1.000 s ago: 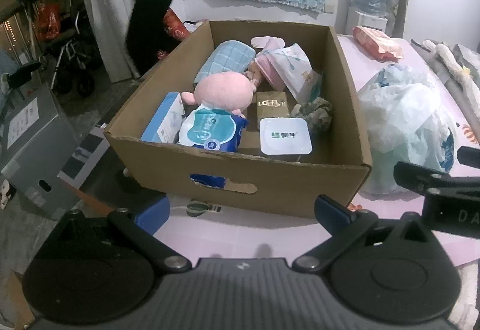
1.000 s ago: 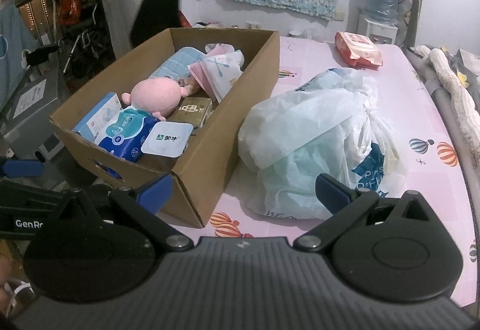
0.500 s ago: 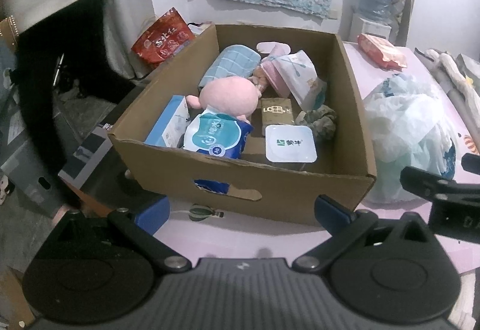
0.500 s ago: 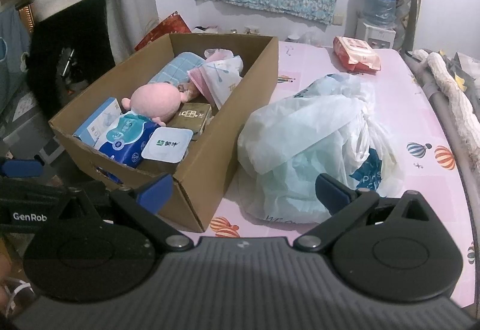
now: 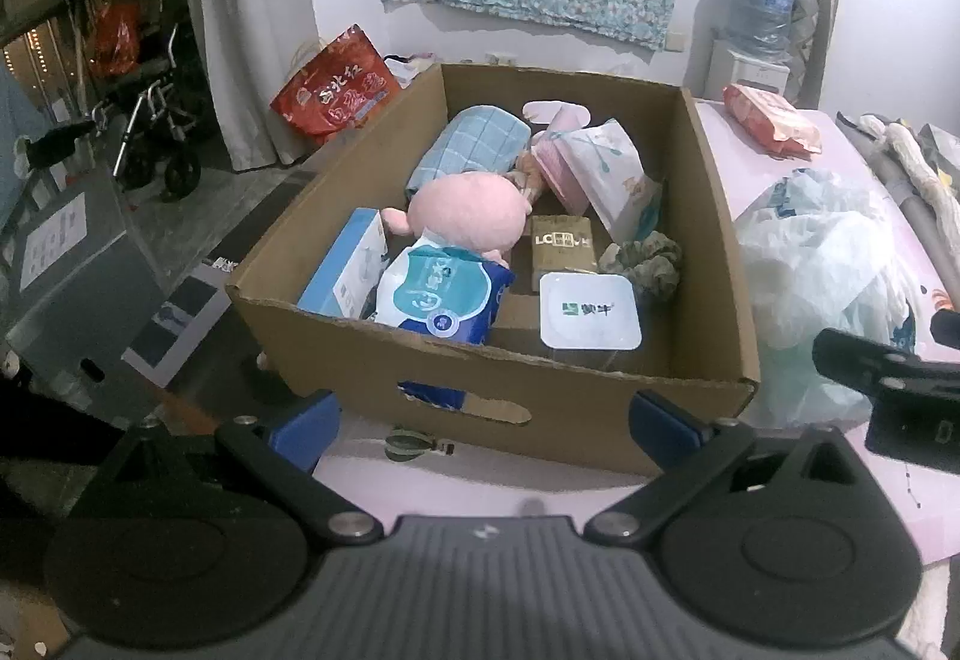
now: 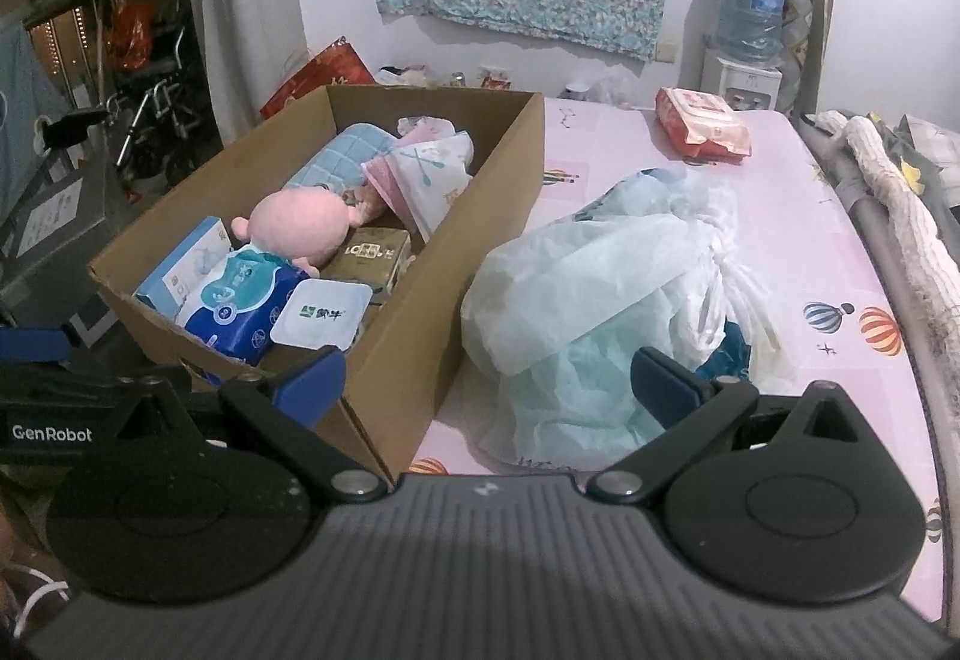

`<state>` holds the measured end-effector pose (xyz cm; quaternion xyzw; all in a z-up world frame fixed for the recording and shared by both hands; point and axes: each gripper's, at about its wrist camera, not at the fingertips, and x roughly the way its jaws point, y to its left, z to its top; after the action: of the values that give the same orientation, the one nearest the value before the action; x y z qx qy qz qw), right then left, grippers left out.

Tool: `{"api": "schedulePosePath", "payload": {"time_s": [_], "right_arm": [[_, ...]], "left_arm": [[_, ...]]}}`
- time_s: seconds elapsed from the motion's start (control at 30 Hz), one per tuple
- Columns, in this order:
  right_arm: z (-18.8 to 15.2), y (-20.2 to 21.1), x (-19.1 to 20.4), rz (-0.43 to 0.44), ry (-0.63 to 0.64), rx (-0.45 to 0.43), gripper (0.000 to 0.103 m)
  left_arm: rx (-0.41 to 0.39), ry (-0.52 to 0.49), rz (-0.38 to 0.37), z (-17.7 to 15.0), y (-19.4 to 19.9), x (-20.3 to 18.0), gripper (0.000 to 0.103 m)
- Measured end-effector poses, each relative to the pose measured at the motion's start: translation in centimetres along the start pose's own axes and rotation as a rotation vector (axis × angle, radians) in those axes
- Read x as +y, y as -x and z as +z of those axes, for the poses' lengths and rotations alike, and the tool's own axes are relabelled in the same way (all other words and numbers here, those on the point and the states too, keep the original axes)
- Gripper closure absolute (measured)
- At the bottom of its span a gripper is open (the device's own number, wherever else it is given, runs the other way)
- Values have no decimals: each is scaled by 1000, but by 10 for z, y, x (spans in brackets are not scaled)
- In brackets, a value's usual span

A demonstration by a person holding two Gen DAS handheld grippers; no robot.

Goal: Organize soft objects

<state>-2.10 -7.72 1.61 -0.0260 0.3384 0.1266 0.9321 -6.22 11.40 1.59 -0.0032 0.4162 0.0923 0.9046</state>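
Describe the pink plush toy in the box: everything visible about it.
The pink plush toy lies in the middle of the cardboard box, its round, soft, fuzzy head up and a small nub ear or limb sticking out toward the light blue carton. Its lower part is hidden behind the blue-and-white tissue pack leaning against it. A rolled blue checked cloth lies just behind. No face shows. Neither gripper touches it.

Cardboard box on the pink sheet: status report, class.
Left gripper open, empty. Right gripper open, empty. Brown cardboard box full, pink plush toy untouched. White plastic bag beside box.
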Motion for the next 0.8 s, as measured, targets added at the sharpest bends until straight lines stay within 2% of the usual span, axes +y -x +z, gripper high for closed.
{"api": "schedulePosePath", "payload": {"time_s": [0.8], "right_arm": [[2, -12, 1, 4, -5, 21, 1]], "left_arm": [[11, -3, -4, 7, -11, -2, 0]]}}
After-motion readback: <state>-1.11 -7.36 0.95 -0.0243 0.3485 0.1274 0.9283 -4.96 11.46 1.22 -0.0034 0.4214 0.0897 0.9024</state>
